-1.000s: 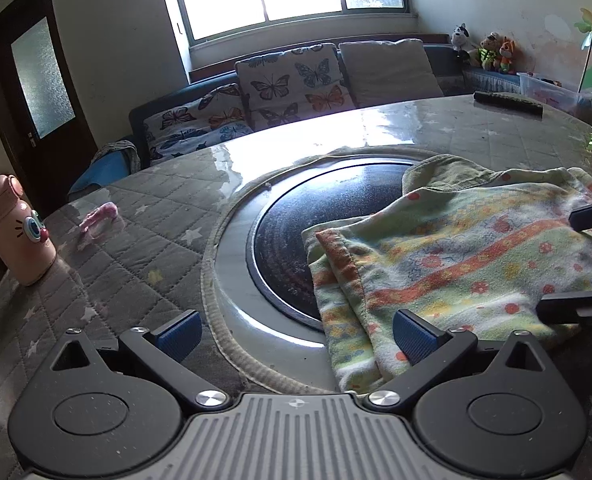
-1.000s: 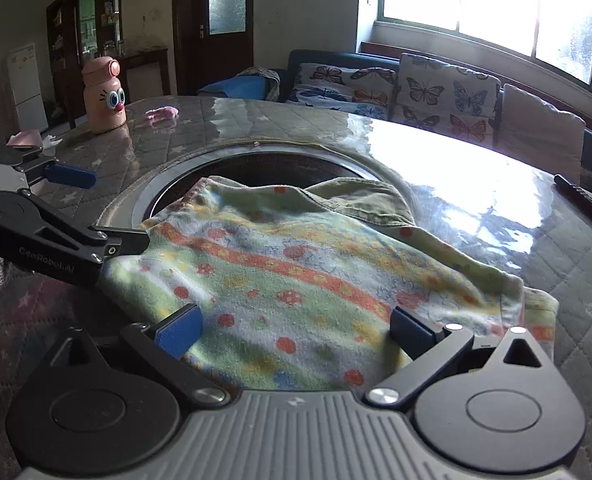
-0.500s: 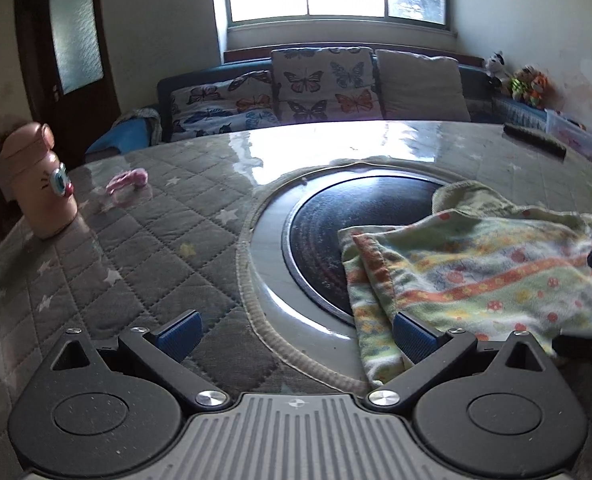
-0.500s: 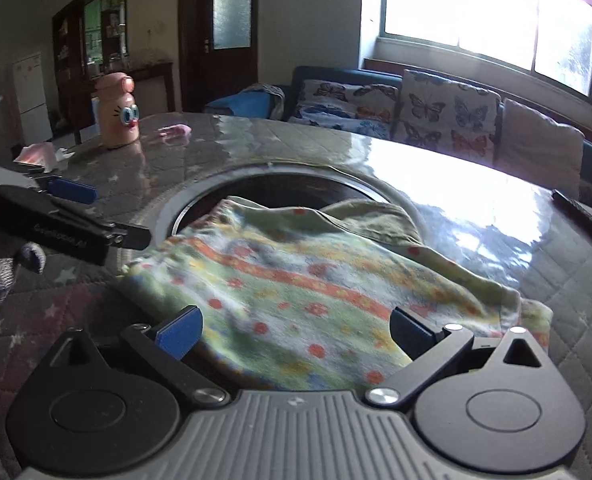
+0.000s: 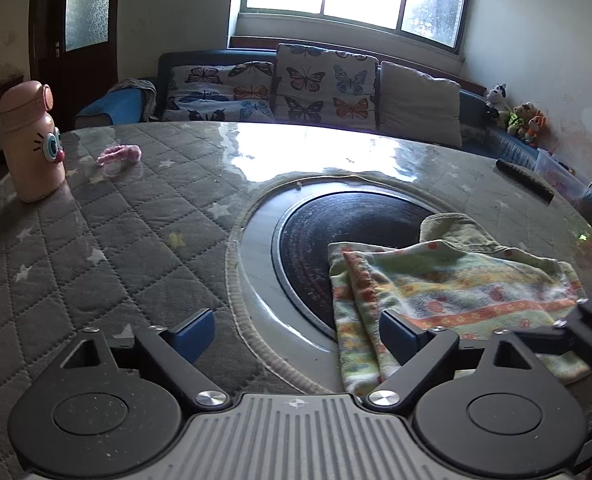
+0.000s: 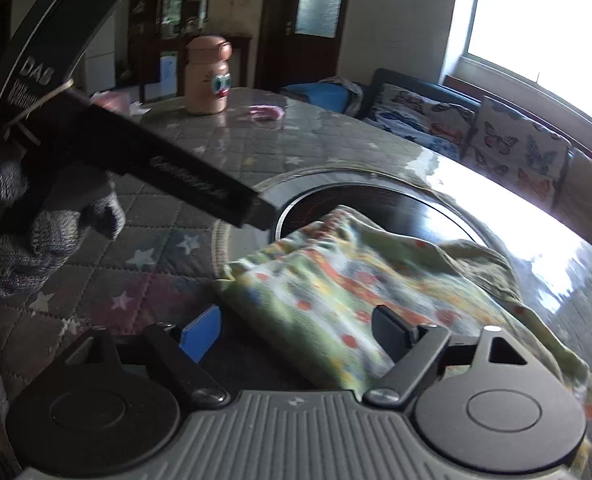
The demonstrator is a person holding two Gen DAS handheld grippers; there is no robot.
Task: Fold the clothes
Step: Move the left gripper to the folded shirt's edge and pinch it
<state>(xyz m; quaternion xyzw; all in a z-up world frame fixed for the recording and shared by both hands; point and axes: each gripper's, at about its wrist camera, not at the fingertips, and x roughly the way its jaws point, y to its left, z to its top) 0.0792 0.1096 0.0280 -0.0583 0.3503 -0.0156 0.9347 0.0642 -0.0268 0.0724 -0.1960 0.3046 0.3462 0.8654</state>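
A folded green garment with orange stripes and red dots (image 5: 451,300) lies over the right side of the table's dark round centre plate (image 5: 335,240). It also shows in the right wrist view (image 6: 367,300). My left gripper (image 5: 296,332) is open and empty, just left of the garment's near edge. My right gripper (image 6: 296,332) is open and empty above the garment's near left corner. The left gripper's body (image 6: 168,168) and a gloved hand (image 6: 36,240) cross the left of the right wrist view.
A pink cartoon bottle (image 5: 30,144) and a small pink object (image 5: 120,154) stand at the table's far left. A black remote (image 5: 525,180) lies at the far right. A sofa with butterfly cushions (image 5: 296,92) is behind the quilted table cover (image 5: 96,240).
Both grippers have pulled back and away from the garment. The left view has swung left. The right view has tilted, with the left gripper now close in its frame.
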